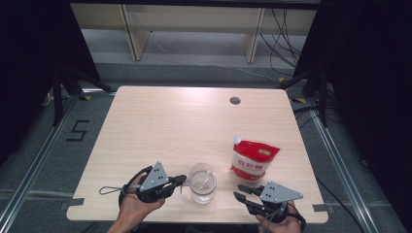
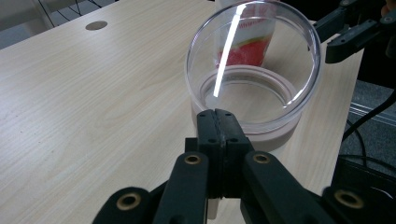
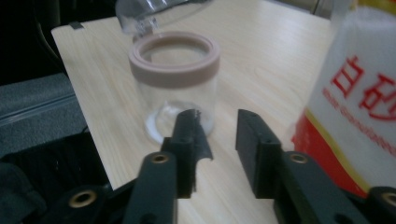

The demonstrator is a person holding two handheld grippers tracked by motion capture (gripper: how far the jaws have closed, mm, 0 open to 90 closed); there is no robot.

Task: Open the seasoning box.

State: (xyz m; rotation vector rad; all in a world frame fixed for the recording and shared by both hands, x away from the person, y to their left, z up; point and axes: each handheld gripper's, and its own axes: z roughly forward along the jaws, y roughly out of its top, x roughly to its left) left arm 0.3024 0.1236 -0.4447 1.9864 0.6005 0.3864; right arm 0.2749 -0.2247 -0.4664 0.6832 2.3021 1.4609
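A clear glass jar (image 1: 201,183) with a pink seal ring (image 3: 175,58) stands near the table's front edge. Its clear lid (image 2: 299,56) is tilted up off the rim, and my left gripper (image 1: 180,180) (image 2: 217,116) is shut on the lid's near edge from the jar's left. A red and white sugar bag (image 1: 253,160) (image 3: 359,102) stands upright to the right of the jar. My right gripper (image 1: 238,191) (image 3: 217,121) hovers in front of the bag, right of the jar, its jaws a narrow gap apart with nothing between them. It also shows in the left gripper view (image 2: 327,39).
The light wooden table (image 1: 170,126) has a round cable hole (image 1: 235,100) (image 2: 96,25) near its far edge. Its front edge runs just below both hands. Shelf legs and cables lie on the floor beyond the table.
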